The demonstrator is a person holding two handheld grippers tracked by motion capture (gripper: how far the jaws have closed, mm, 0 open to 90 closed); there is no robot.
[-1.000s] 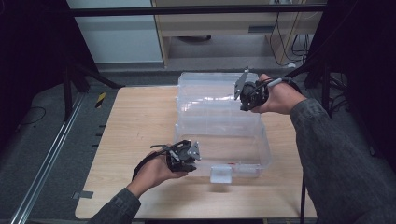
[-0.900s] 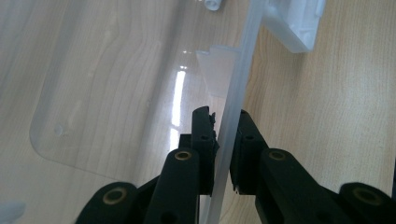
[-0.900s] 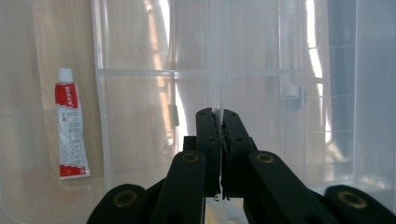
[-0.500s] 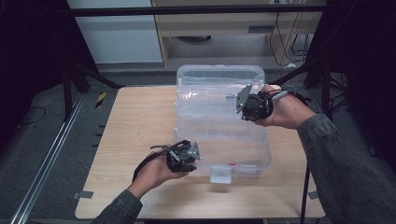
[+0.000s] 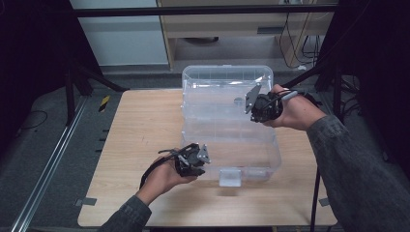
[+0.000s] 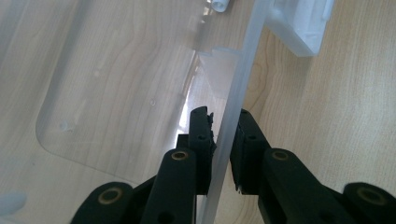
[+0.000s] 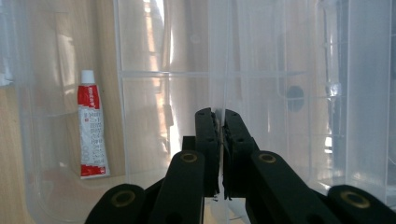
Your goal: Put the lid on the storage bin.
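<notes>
Print on red-and-white tube (image 7: 92,126) too small to read. Bottom end of tube blurred behind clear box (image 5: 227,121) wall. Latch (image 6: 306,23) cut off by top edge of left gripper view. Pads of left gripper (image 6: 223,135) partly hidden by box rim; contact with rim hard to tell. In high view, jaws of right gripper (image 5: 258,107) hidden behind grey plate and hand. Table (image 5: 140,140) near edge cut off at bottom.
</notes>
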